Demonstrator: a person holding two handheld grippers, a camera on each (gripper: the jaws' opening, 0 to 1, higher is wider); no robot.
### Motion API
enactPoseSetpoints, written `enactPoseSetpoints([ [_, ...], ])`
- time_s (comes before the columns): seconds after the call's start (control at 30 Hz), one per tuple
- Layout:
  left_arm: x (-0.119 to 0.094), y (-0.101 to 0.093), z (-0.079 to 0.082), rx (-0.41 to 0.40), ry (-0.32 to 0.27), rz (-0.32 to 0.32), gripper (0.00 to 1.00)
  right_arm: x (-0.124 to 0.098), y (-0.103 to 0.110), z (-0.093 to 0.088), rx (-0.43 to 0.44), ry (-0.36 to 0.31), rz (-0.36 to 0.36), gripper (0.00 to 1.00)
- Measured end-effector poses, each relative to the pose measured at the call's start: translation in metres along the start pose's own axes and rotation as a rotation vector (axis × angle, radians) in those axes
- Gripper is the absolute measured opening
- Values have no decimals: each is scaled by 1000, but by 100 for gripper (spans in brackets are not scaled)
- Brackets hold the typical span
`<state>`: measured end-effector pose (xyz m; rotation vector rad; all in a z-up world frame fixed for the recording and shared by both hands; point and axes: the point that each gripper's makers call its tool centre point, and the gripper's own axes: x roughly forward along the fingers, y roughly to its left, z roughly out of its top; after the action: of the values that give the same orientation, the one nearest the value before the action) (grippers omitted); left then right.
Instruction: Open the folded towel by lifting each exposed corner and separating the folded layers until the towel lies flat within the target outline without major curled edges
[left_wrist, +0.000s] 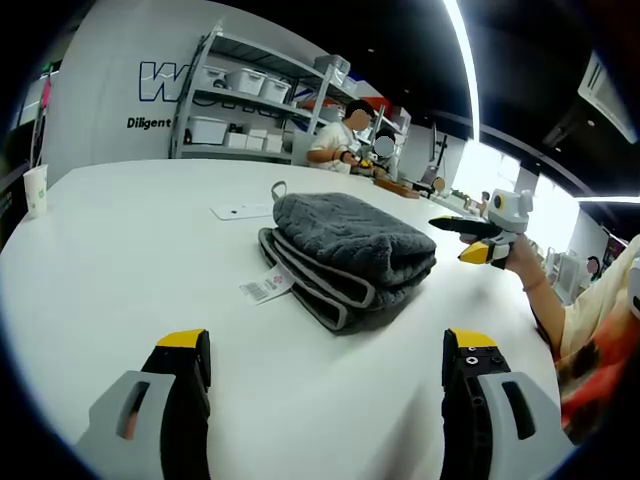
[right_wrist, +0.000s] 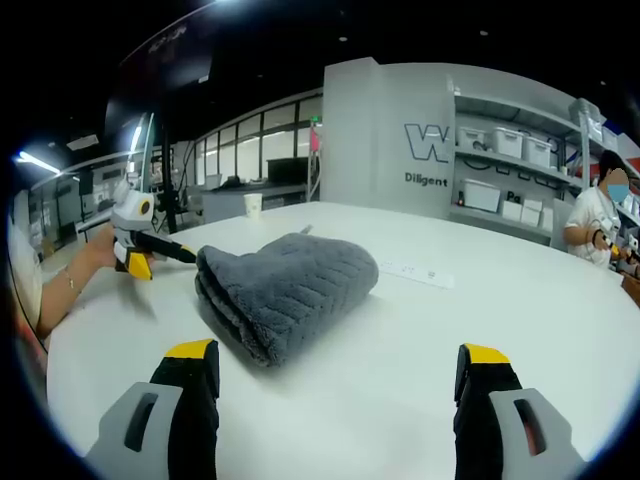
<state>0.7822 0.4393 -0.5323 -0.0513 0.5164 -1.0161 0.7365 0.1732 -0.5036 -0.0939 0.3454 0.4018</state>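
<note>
A grey towel (left_wrist: 345, 245) lies folded in thick layers on the white table (left_wrist: 130, 260), with a barcode tag (left_wrist: 265, 288) sticking out at its near edge. My left gripper (left_wrist: 327, 340) is open, its jaws wide apart and short of the towel. The right gripper (left_wrist: 470, 240), in a person's hand, hovers just past the towel's right end. In the right gripper view the towel (right_wrist: 285, 280) sits ahead and left of centre. My right gripper (right_wrist: 337, 350) is open and empty, near the towel's fold. The left gripper (right_wrist: 150, 250) hovers beside the towel's left end.
A white card (left_wrist: 240, 211) lies on the table behind the towel, and a paper cup (left_wrist: 35, 190) stands near the far left edge. Shelves with white bins (left_wrist: 250, 100) line the wall. Two people (left_wrist: 340, 140) sit at a bench beyond the table.
</note>
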Motion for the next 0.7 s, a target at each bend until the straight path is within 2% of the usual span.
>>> enactPoseSetpoints([
  [0.7, -1, 1, 0, 3, 3, 0, 95, 2, 0, -2, 12, 3, 7, 98],
])
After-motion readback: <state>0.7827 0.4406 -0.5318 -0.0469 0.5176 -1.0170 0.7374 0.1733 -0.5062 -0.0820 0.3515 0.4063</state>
